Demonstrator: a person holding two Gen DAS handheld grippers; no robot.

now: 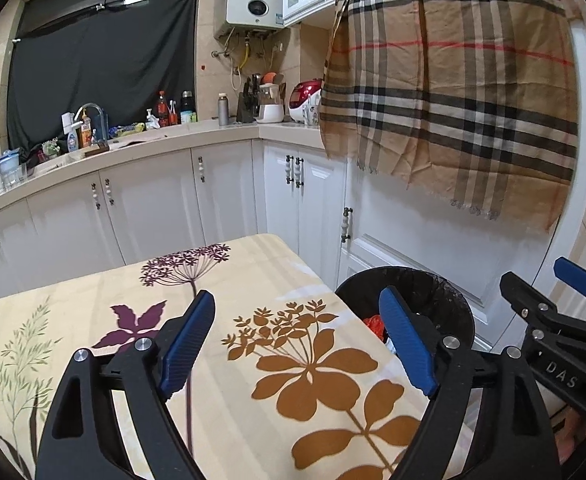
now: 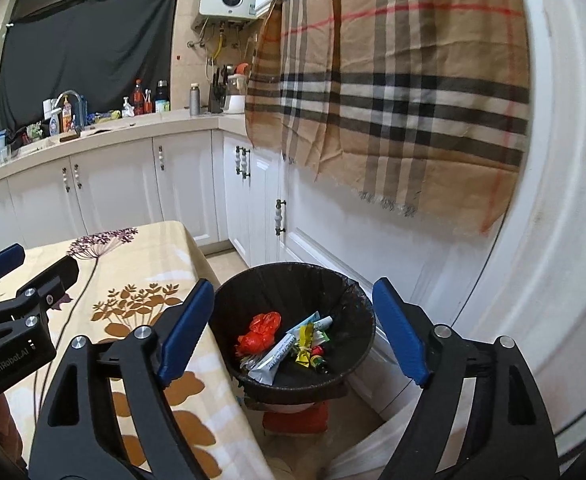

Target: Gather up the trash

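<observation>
A black-lined trash bin (image 2: 357, 312) stands on the floor beside the table's right edge; it also shows in the left wrist view (image 1: 449, 296). Inside lie a red crumpled bag (image 2: 259, 332), a white tube (image 2: 279, 354), a yellow wrapper (image 2: 304, 342) and small bits. My right gripper (image 2: 293, 332) is open and empty, held above the bin. My left gripper (image 1: 301, 344) is open and empty above the floral tablecloth (image 1: 253, 380). The right gripper shows at the right of the left wrist view (image 1: 573, 292).
White kitchen cabinets (image 1: 153, 200) run along the back with a cluttered counter (image 1: 133, 136). A plaid cloth (image 1: 453, 80) hangs over the white door on the right. A red item (image 2: 297, 420) sits under the bin.
</observation>
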